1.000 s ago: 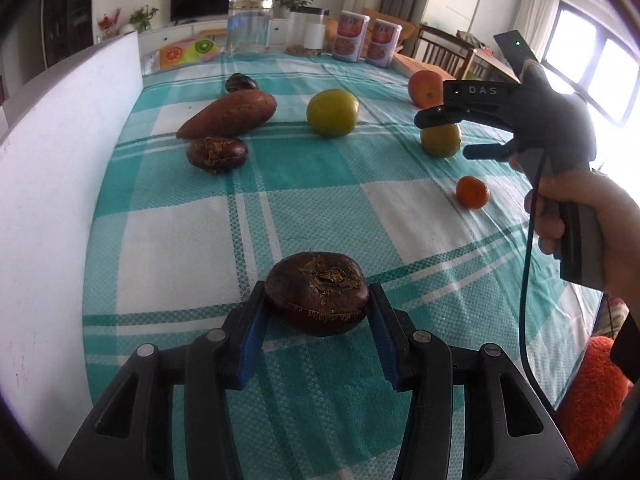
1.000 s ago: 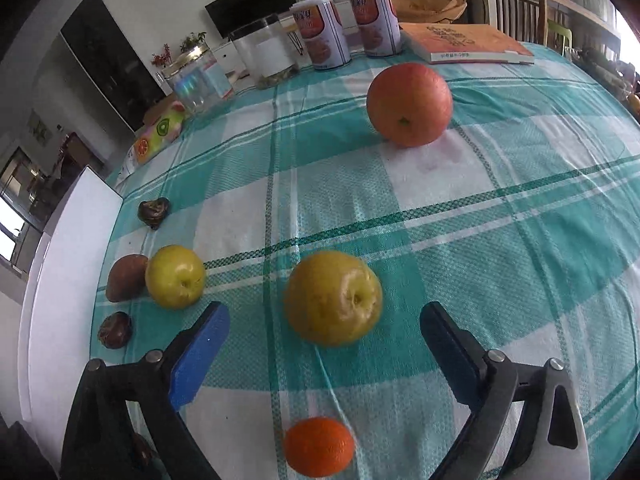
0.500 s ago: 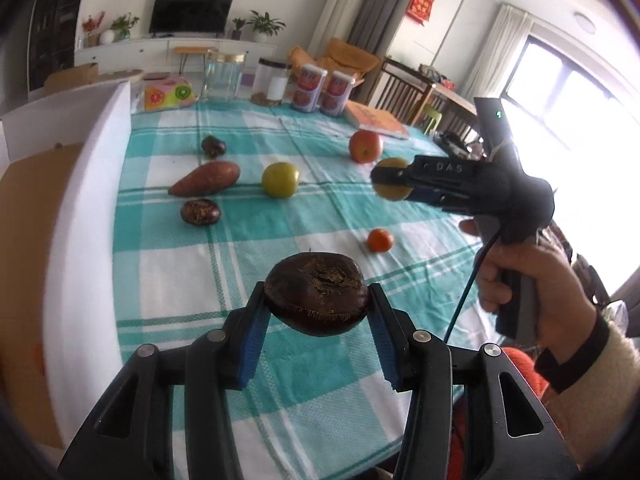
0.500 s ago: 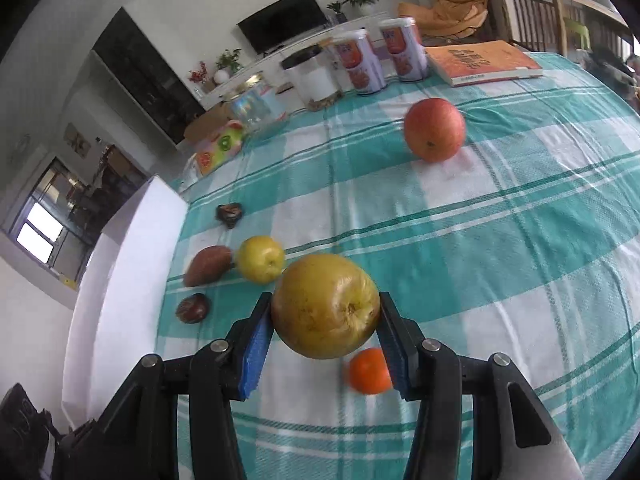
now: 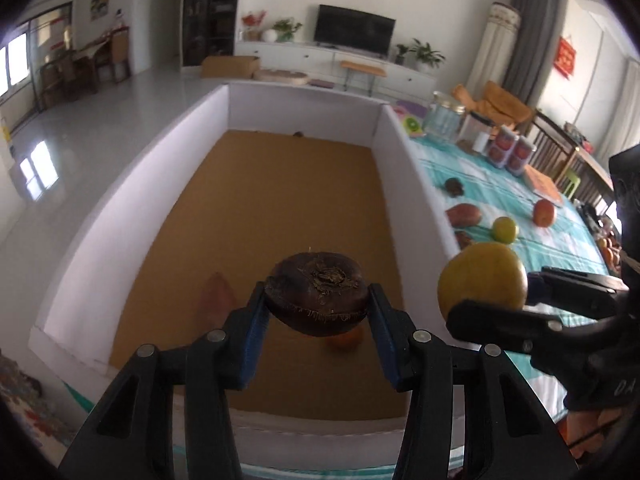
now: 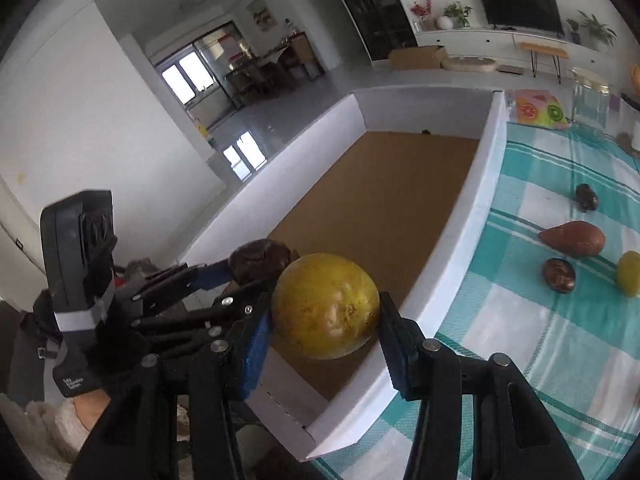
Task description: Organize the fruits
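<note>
My left gripper (image 5: 318,312) is shut on a dark brown round fruit (image 5: 318,294) and holds it above the brown floor of a white-walled box (image 5: 280,216). My right gripper (image 6: 326,316) is shut on a yellow-brown round fruit (image 6: 326,306) over the box's near right wall (image 6: 452,264). The right gripper (image 5: 492,300) with its yellow fruit (image 5: 482,276) shows at the right of the left wrist view. The left gripper (image 6: 236,272) shows at the left of the right wrist view. An orange fruit (image 5: 346,340) and a reddish one (image 5: 216,300) lie in the box.
On the teal checked tablecloth (image 6: 560,352) right of the box lie a sweet potato (image 6: 574,238), two dark fruits (image 6: 559,275) (image 6: 586,197), a yellow-green fruit (image 6: 629,278) and a red-orange fruit (image 5: 544,213). Jars and cans (image 5: 508,152) stand at the table's far end.
Both grippers have swung left from above the table to above the box, each carrying its fruit. A second ago the right gripper was open around the yellow fruit; it then shut and lifted it.
</note>
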`<state>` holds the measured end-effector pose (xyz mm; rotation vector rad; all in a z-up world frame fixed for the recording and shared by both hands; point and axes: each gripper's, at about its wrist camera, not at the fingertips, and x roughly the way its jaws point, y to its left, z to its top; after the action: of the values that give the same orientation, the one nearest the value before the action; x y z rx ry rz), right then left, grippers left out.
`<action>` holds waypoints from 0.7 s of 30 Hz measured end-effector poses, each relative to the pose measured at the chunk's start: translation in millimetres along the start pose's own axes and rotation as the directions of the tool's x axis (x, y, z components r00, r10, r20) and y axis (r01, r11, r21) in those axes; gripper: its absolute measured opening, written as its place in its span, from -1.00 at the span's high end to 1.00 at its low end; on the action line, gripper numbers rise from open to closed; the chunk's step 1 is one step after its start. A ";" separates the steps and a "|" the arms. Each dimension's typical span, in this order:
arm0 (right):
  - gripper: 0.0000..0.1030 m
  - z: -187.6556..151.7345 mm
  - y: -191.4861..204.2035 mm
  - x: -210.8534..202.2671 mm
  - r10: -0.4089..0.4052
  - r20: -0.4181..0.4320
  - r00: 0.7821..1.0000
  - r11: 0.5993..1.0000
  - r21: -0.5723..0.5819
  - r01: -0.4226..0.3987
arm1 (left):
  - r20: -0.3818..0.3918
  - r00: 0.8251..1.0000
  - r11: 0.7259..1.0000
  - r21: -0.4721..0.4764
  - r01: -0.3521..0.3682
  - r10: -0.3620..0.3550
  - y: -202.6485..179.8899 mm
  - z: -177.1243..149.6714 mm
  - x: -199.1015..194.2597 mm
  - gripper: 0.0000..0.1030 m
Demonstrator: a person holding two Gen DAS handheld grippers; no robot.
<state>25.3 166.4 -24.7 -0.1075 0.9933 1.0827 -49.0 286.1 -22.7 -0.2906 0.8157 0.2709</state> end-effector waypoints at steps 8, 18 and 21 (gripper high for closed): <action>-0.15 4.8 -10.4 -15.1 -0.040 0.063 0.997 0.999 0.036 0.038 | 0.022 0.999 0.997 -0.065 -0.034 0.036 2.6 1.9 8.3 -0.52; -0.63 -41.9 -132.6 -150.9 -0.458 0.319 0.830 0.878 0.308 0.366 | 0.053 0.972 0.964 0.148 0.221 -0.230 -109.7 0.2 -6.1 -0.63; -0.64 -85.3 -197.7 -178.9 -0.616 0.247 0.748 0.754 0.460 0.469 | -0.041 0.947 0.918 0.233 0.319 -0.319 -159.7 -13.9 9.2 -0.63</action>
<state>107.3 -101.2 -20.0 0.1167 0.7153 0.3225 3.0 134.3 -14.8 -0.1944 0.7802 -0.1346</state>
